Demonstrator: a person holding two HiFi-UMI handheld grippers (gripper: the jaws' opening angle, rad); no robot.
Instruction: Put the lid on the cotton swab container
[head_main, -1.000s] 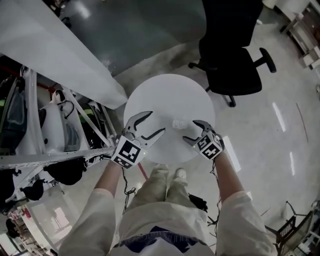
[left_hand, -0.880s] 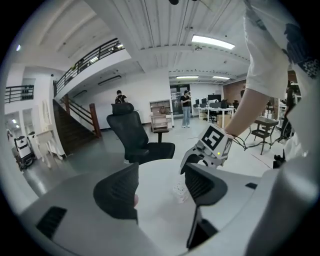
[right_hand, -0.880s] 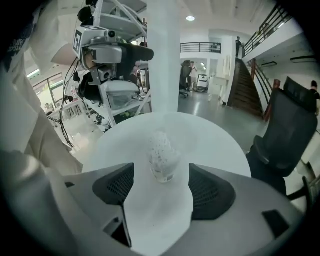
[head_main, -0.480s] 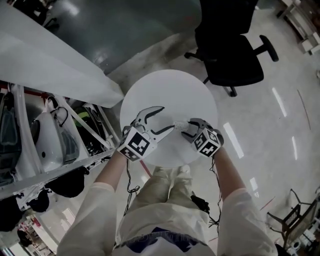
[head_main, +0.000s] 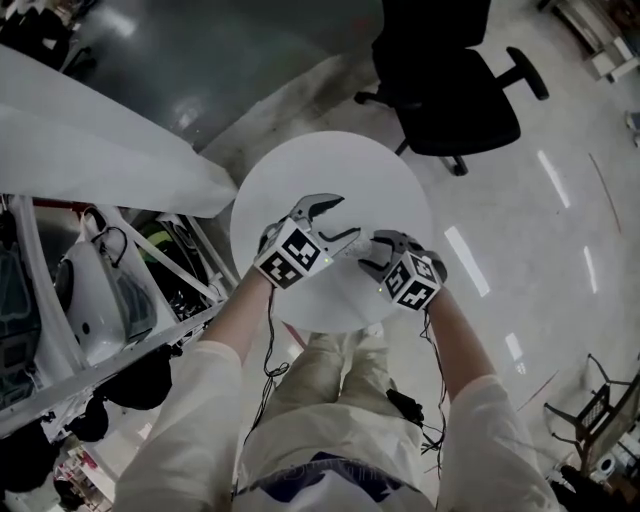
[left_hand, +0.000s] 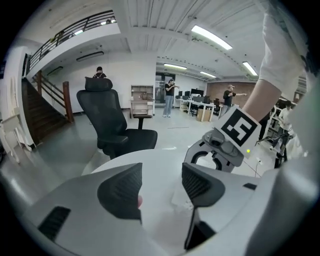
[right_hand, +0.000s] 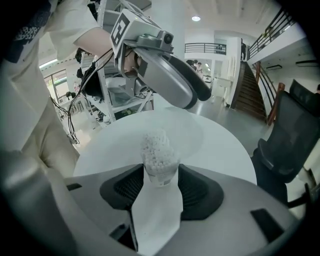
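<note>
The cotton swab container (right_hand: 160, 156), a small clear tub packed with white swab heads, stands upright between the pads of my right gripper (right_hand: 160, 176), which is shut on it. In the head view that right gripper (head_main: 378, 252) holds the container (head_main: 357, 247) over the round white table (head_main: 300, 170). My left gripper (head_main: 338, 222) sits just left of it, jaws apart and closing, with nothing pressed between the pads. In the left gripper view a faint clear shape (left_hand: 181, 199) lies on the table by the right pad of the left gripper (left_hand: 160, 187); I cannot tell whether it is the lid.
A black office chair (head_main: 450, 90) stands beyond the table's far right edge. A metal rack with gear (head_main: 100, 290) runs along the left. A long white surface (head_main: 90, 130) slants at upper left. The person's legs are under the near table edge.
Both grippers moved inward over the table. The right gripper closed on the container. The left gripper swung right and now sits close beside it.
</note>
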